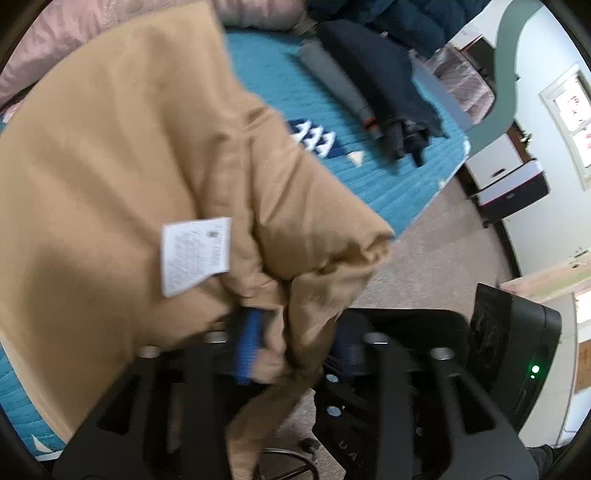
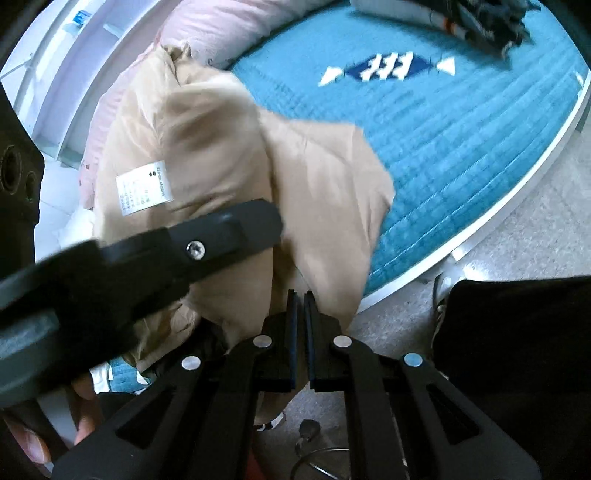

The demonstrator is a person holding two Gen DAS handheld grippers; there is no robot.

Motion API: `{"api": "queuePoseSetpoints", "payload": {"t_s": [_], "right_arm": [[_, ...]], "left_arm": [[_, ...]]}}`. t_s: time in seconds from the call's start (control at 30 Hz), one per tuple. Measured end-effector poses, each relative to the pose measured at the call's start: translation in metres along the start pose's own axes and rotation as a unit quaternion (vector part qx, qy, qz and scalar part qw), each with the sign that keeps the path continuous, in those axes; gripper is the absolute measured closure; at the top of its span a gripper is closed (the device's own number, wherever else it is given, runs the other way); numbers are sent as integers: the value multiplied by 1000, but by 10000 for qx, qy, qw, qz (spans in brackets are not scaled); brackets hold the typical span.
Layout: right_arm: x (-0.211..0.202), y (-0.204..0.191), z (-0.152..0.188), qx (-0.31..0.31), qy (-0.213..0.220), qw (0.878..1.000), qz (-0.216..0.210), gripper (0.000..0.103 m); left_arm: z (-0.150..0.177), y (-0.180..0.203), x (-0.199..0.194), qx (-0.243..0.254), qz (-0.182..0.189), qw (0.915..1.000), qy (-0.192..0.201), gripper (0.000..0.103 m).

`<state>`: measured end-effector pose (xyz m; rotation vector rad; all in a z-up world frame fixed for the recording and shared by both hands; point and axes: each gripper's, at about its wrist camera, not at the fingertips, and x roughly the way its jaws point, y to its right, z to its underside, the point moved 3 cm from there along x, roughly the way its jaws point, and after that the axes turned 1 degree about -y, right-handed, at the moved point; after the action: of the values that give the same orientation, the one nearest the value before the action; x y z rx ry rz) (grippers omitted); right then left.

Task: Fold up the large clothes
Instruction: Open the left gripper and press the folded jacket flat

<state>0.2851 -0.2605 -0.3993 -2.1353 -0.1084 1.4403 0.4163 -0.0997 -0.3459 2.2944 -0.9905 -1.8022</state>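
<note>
A large tan garment (image 1: 110,147) with a white care label (image 1: 195,254) hangs bunched over the teal quilted bed cover (image 1: 388,177). My left gripper (image 1: 295,350) is shut on a fold of it between its blue pads (image 1: 247,343). In the right wrist view the same tan garment (image 2: 229,147) is draped before the bed. My right gripper (image 2: 301,325) is shut, its pads nearly touching, with only the garment's lower edge behind the tips. The left gripper's black body (image 2: 166,251) crosses this view.
Folded dark and grey clothes (image 1: 376,88) lie at the far end of the bed. A pink duvet (image 2: 221,26) is bunched at the head. Beige carpet (image 1: 424,266), a chair base (image 2: 325,458) and a black box (image 1: 513,192) by the wall lie beyond the bed edge.
</note>
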Motion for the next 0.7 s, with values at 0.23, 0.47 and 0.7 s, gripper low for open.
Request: {"api": "queuePoseSetpoints", "payload": {"t_s": [0.23,0.47,0.7], "right_arm": [[-44,-14,-4,-292,538,9981,62,97],[-70,-37,-8,-673,1093,9917,-28,97],[-33,-60,-26,-1151,437,9921,-244,53]], "left_arm": [[7,-4,-69,-185,540,9951,808,22],[15,-81,-138,-1001,-55,9794,1755,14],[33,-138,-123,-1535,-845,9741,1430,14]]}}
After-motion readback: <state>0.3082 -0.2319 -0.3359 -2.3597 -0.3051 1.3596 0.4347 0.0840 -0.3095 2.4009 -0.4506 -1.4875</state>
